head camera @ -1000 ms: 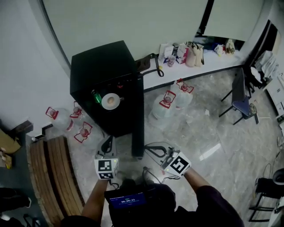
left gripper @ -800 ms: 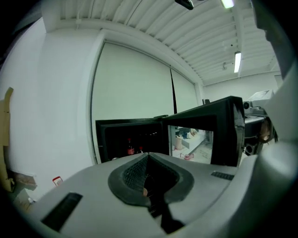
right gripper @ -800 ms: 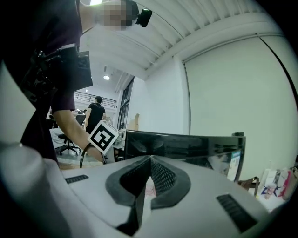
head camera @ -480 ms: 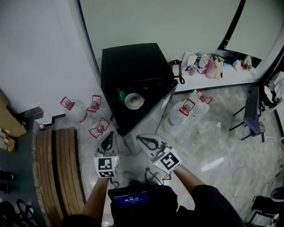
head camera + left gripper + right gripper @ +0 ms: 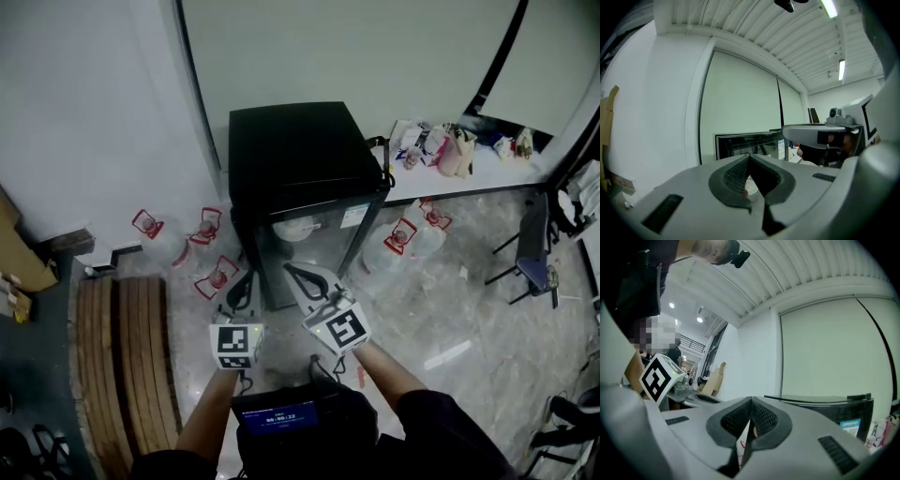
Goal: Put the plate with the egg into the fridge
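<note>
Inspection of the fridge and both grippers.

- **Fridge and plate:** The black fridge (image 5: pixel 295 150) stands against the wall with its glass door (image 5: pixel 314 246) apparently closed. The plate (image 5: pixel 298 228) shows as a pale disc behind the glass, on an upper shelf. The egg cannot be made out at this range. With the plate inside and the door to, I judge the task essentially complete.
- **Left gripper (image 5: pixel 241 289):** The jaws are fully together with nothing between them. In its own view they meet in a closed seam (image 5: pixel 750 161).
- **Right gripper (image 5: pixel 302 278):** The jaws are likewise pressed together and empty (image 5: pixel 751 404).
- **Pose:** Both forearms reach forward from the body. The grippers sit side by side, close in front of the door and roughly level. The right one is angled slightly inward toward the left. Neither is seen touching the fridge.
- **Surroundings:** Water bottles (image 5: pixel 211 225) stand on the floor beside the fridge.
</note>
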The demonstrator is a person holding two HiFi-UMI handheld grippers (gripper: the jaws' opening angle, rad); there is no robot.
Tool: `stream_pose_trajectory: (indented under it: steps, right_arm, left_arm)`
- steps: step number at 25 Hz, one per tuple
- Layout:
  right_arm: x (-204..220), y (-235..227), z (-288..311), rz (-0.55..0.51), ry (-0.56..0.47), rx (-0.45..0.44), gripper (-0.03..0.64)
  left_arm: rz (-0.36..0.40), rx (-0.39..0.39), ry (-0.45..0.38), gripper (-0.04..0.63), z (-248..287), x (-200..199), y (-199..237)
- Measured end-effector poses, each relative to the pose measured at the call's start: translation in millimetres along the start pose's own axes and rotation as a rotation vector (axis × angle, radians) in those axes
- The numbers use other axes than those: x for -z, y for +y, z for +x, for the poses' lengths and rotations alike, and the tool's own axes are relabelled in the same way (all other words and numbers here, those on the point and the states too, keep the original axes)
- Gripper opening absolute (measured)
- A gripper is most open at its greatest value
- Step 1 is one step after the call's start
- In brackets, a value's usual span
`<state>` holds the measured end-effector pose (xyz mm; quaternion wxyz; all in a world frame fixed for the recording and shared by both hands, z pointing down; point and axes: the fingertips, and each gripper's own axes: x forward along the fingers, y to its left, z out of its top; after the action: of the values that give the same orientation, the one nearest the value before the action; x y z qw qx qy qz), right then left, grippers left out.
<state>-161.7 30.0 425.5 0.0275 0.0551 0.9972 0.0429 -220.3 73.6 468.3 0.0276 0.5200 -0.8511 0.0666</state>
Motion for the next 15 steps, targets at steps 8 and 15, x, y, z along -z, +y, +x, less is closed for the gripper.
stream_pose_trajectory:
  steps: [8, 15]
  right_arm:
    - [-6, -24, 7, 0.014, -0.029, 0.005, 0.006]
    - [-10, -37, 9, 0.037, -0.039, 0.012, 0.006]
  left_arm:
    - [0.030, -0.005, -0.032, 0.008, 26, -23, -13]
    - [0.032, -0.006, -0.028, 0.008, 37, -26, -19]
